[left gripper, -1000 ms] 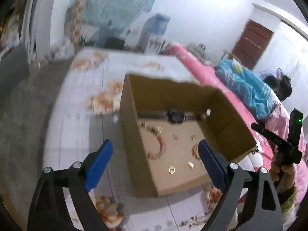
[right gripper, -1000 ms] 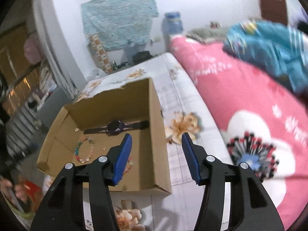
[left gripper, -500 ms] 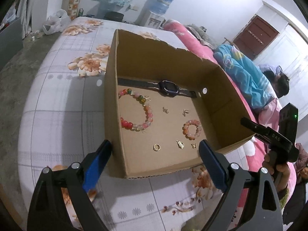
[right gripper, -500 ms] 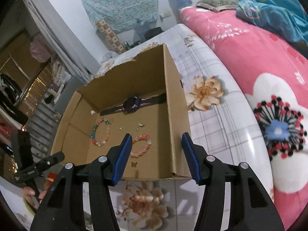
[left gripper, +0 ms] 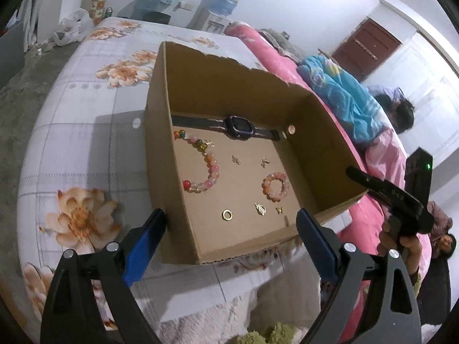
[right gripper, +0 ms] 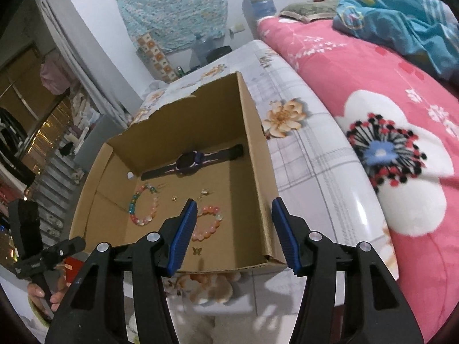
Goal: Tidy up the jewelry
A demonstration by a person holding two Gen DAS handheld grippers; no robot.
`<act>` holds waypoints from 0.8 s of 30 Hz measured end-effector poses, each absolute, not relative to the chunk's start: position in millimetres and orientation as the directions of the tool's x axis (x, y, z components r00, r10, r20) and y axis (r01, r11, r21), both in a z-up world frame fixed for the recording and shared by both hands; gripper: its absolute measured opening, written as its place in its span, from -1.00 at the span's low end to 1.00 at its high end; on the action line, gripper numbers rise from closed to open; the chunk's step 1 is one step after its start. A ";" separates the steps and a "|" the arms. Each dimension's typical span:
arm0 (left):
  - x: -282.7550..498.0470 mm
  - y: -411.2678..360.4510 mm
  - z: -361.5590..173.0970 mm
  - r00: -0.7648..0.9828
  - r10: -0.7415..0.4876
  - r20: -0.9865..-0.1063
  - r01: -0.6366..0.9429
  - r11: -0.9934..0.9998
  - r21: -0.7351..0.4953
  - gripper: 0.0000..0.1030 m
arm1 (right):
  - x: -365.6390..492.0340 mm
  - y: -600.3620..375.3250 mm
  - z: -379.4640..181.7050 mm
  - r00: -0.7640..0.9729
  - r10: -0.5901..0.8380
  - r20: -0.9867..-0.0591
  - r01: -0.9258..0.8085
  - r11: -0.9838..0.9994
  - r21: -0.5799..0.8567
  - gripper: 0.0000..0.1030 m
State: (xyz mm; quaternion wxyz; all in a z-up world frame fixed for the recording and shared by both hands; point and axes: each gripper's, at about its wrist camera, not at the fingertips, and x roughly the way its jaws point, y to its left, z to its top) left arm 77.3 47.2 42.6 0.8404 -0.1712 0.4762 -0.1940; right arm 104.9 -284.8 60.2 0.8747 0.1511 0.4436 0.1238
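Note:
An open cardboard box sits on a floral bedsheet. Inside lie a black watch, a long multicoloured bead bracelet, a small pink bead bracelet, a gold ring and several small gold charms. My left gripper is open and empty, just before the box's near edge. My right gripper is open and empty, above the box's near right corner.
A pink floral blanket and a blue quilt lie to the right of the box. A person lies under the quilt. A water dispenser stands at the far wall. Fluffy fabric lies below the near edge.
Both grippers moved closer to the box and tilted down, so its contents show larger and sharper. Both stayed open and empty.

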 end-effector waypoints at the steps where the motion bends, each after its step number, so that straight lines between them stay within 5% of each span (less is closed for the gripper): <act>1: 74.2 44.9 41.4 0.470 -0.489 -0.735 0.174 0.868 -0.466 0.73 | 103.6 -286.2 59.1 0.580 0.350 -0.736 -0.080 0.923 0.376 0.05; 7: 62.5 45.3 48.2 0.514 -0.465 -0.721 0.215 0.883 -0.417 0.75 | 93.2 -288.4 55.2 0.603 0.342 -0.721 -0.061 0.921 0.385 0.10; 14: 19.7 51.3 78.0 0.692 -0.296 -0.659 0.179 0.954 -0.241 0.89 | 55.2 -289.3 79.6 0.703 0.241 -0.669 -0.049 0.955 0.293 0.55; 24: -15.0 25.8 87.0 0.752 -0.155 -0.641 0.084 0.987 -0.140 0.89 | 13.6 -266.7 96.9 0.744 0.143 -0.653 -0.067 0.988 0.140 0.84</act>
